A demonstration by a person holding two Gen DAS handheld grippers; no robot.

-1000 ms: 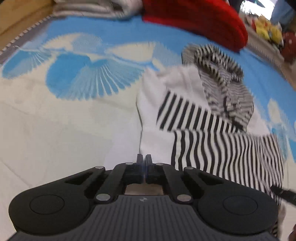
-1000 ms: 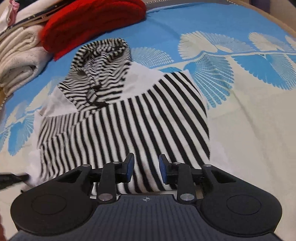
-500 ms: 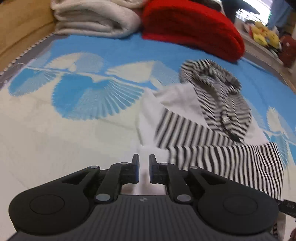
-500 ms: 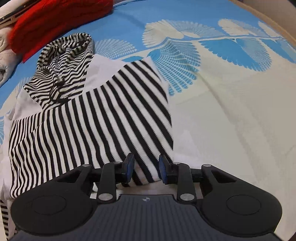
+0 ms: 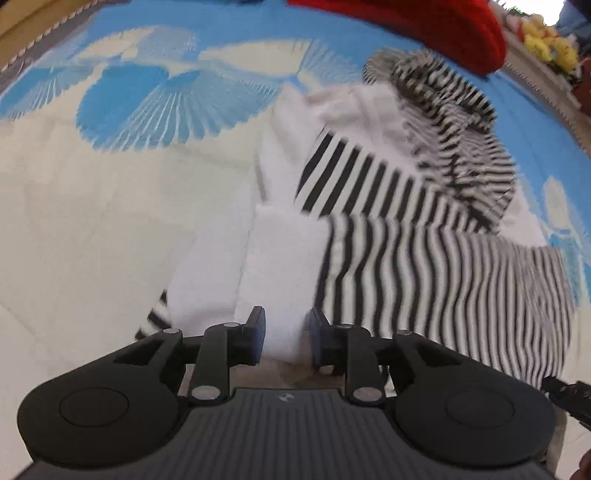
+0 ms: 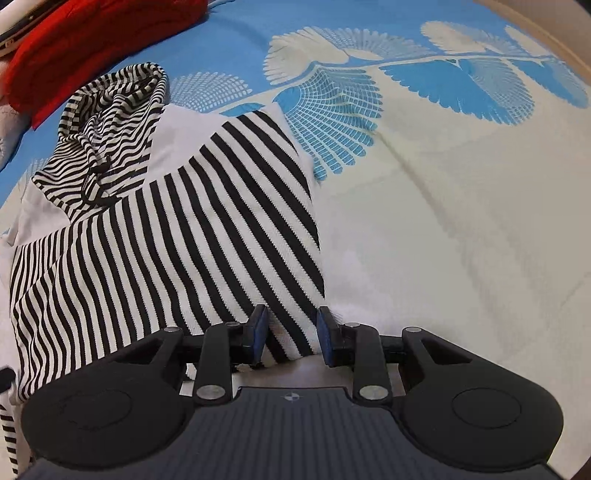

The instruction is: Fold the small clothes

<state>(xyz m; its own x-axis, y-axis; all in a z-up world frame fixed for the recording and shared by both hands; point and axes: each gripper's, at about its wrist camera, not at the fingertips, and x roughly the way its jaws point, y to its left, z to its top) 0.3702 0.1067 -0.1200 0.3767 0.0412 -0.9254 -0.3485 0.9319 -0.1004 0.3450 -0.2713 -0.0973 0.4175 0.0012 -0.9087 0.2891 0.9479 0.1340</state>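
Observation:
A small black-and-white striped hoodie (image 5: 424, 236) lies flat on the blue and cream bedspread, hood away from me, sleeves folded across the body. My left gripper (image 5: 284, 334) is open at the hoodie's near left hem, over a white part of the cloth. In the right wrist view the hoodie (image 6: 177, 236) fills the left half. My right gripper (image 6: 291, 332) is open, its jaws on either side of the near right corner of the striped hem.
A red knitted garment (image 5: 424, 26) lies behind the hood; it also shows in the right wrist view (image 6: 85, 40). The bedspread (image 6: 461, 221) stretches to the right. Yellow soft toys (image 5: 546, 48) sit at the far right edge.
My left gripper has gone from shut to open and moved in over the hoodie's left hem. My right gripper stayed open and shifted right to the hem's right corner.

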